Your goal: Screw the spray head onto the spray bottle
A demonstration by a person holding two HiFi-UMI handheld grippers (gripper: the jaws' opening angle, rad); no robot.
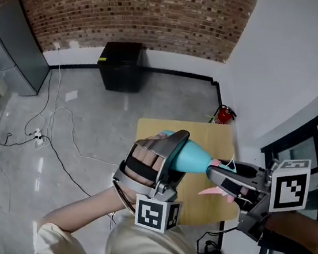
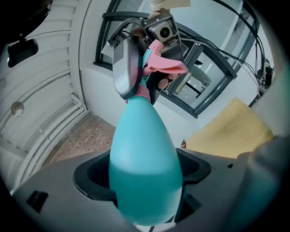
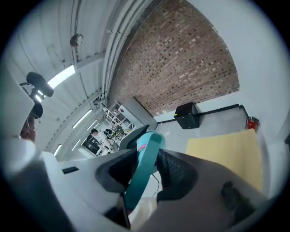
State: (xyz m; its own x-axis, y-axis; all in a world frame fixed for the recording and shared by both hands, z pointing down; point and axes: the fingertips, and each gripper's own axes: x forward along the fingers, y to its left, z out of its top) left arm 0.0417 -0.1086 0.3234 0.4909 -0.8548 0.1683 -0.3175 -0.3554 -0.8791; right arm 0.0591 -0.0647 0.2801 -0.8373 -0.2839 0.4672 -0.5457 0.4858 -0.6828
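Head view, left to right. The person's left hand (image 1: 144,165) is reaching in from the lower left with the forearm raised, and it is carrying the left gripper (image 1: 174,153) with its marker cube (image 1: 156,215) facing the camera. This gripper is pointing roughly level toward the right. Its jaws are clamping the wide body of the teal spray bottle (image 1: 193,157); the left gripper view is showing the bottle (image 2: 142,158) wedged between the two dark pads. The bottle is lying nearly on its side in the air over the middle of the wooden table (image 1: 205,132), with its neck pointing right. At the neck, the spray head (image 1: 216,189) with its pink trigger is sitting toward the table's right edge. The right gripper (image 1: 227,182) is entering from the right edge, tilted slightly downward. Its jaws are closing on the spray head (image 3: 145,165), half spread around it. Whether the threads are engaging cannot be told.
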